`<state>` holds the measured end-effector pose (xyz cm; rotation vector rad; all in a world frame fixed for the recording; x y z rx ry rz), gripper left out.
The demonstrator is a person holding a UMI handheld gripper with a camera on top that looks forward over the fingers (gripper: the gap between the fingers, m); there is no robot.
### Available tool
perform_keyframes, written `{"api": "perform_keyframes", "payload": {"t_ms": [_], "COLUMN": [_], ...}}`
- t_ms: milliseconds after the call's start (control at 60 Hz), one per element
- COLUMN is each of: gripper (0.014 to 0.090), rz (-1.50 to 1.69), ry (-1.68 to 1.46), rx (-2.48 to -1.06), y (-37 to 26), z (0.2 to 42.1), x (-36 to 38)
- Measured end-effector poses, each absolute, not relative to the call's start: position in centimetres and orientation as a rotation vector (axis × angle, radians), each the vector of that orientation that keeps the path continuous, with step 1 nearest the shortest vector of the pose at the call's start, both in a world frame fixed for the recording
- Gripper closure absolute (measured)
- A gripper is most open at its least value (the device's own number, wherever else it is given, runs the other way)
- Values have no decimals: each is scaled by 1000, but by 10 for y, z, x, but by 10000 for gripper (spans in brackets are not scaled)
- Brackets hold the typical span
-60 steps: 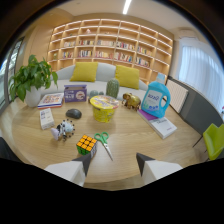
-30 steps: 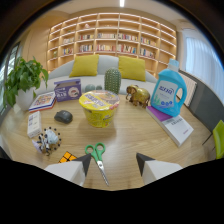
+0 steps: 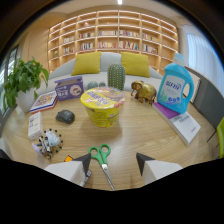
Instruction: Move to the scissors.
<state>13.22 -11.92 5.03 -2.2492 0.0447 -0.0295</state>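
Note:
The scissors point(image 3: 102, 159) have green handles and lie on the wooden table point(image 3: 145, 130), blades pointing toward me. They rest between my two fingers, closer to the left one. My gripper point(image 3: 113, 162) is open, its white fingers point(image 3: 80, 166) wide apart, and nothing is pressed between them. The blade tips run out of sight below the fingers.
Just beyond the scissors stands a yellow noodle bowl point(image 3: 103, 105). To the left are a black mouse point(image 3: 65, 116), a spotted ball point(image 3: 50, 141), a small box point(image 3: 35, 125) and a potted plant point(image 3: 22, 82). A blue detergent bottle point(image 3: 175, 87), gold elephant point(image 3: 144, 92), book point(image 3: 186, 126) and cactus point(image 3: 116, 76) stand farther off.
The gripper has moved forward and lower over the table. The scissors now lie between the fingers, and the bowl looms closer. The Rubik's cube has almost slid out of view.

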Motion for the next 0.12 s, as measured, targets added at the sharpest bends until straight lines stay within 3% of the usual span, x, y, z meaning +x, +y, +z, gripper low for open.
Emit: {"api": "perform_keyframes", "payload": {"t_ms": [117], "gripper": [189], "rz": [-23], "ry": [44], "rx": [-2249], "y": [-119], "z": [51], "x": [132]}}
